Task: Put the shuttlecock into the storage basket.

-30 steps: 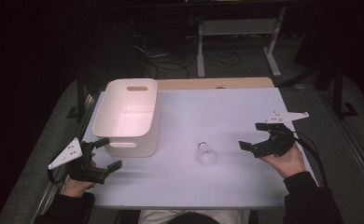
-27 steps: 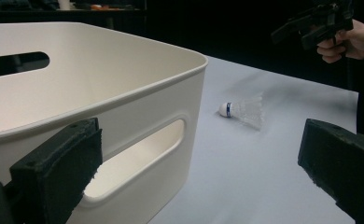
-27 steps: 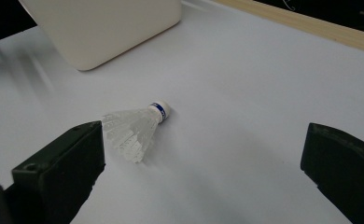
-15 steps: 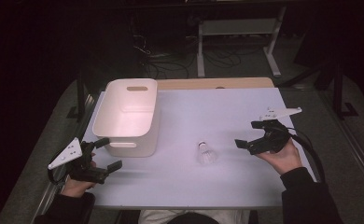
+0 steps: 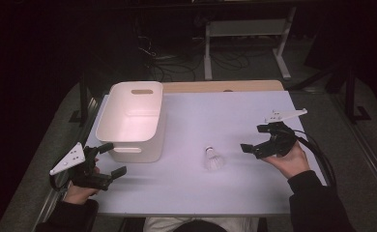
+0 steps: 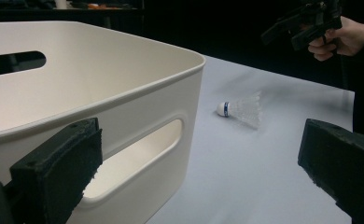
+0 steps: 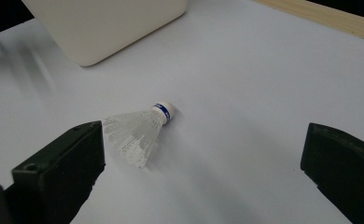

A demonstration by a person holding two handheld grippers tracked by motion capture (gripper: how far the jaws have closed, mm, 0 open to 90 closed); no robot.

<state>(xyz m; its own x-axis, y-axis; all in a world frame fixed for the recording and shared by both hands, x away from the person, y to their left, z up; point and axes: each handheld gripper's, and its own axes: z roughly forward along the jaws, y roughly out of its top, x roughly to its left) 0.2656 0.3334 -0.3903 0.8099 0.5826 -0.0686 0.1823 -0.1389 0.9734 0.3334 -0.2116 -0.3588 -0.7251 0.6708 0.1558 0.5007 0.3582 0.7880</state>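
Since a second ago the right gripper has travelled leftward across the table toward the shuttlecock; the left gripper has not shifted. Nearest the person, the left gripper rests at the table's front left corner, jaws spread wide and empty, just beside the bin — judged to be standing by rather than working. The right gripper is held above the surface, jaws likewise wide apart and holding nothing, angled down at the shuttlecock, apparently lining up a grasp. The shuttlecock lies on its side on the bare table between gripper and bin, cork toward the far edge. Farthest back, the white bin stands empty — the likely destination.
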